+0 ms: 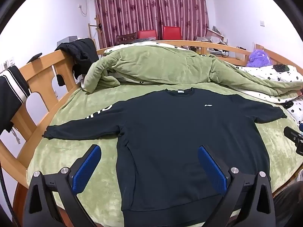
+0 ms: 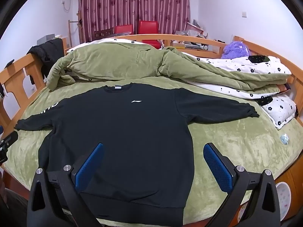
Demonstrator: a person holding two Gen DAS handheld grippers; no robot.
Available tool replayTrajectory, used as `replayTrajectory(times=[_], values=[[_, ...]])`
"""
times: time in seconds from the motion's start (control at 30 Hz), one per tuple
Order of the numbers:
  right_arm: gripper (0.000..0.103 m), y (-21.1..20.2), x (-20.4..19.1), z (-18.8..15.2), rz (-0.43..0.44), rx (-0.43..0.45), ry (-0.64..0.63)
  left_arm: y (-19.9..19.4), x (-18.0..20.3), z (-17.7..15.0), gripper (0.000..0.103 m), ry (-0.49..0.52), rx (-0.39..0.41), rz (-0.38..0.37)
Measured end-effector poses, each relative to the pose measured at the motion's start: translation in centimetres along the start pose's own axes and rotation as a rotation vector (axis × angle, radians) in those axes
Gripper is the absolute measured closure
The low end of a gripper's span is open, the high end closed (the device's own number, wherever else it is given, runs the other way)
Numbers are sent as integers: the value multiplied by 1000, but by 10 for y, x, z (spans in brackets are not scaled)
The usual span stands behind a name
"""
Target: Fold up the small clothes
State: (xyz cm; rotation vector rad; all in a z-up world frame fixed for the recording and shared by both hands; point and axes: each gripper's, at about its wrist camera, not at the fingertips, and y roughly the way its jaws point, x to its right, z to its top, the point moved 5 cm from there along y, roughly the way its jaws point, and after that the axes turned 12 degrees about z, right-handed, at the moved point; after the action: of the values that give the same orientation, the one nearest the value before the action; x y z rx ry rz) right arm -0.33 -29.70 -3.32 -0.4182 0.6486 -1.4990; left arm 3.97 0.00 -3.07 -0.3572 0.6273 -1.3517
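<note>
Left tongs (image 1: 149, 162) and right tongs (image 2: 153, 160) released, tilted down over black sweatshirt (image 2: 121, 128); sweatshirt flat on bed (image 2: 236, 147), collar toward quilt (image 2: 117, 64), sleeves spread sideways.

Both wrist views look downward across the same sweatshirt (image 1: 170, 132) from near its hem.

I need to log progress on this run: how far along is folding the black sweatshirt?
Done: the black sweatshirt lies flat, front up, on the green bed cover, both sleeves spread out. In hand: nothing; the left gripper and right gripper hover open over its lower part, gripping no fabric. Left: every fold, since sleeves and body are still unfolded.
</note>
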Motion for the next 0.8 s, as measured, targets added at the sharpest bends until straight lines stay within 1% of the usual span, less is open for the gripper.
replayTrajectory(times=[0.03,0.17,0.37,0.47,0.8], values=[[0,0,-1,-1,-2,8,-5,0,0,0,0,0,6,5],[0,4,-2,-4,4,-6,-10,0,-1,1,0,0,0,4],[0,-2,-9,11,-3,-14,-44,1,0,1,0,2,-1,12],[0,2,-17,-2,-18,-6,-83,1,1,2,0,3,0,12],[0,2,-20,-4,-14,-3,-84,3,-3,-4,0,-4,-1,9]])
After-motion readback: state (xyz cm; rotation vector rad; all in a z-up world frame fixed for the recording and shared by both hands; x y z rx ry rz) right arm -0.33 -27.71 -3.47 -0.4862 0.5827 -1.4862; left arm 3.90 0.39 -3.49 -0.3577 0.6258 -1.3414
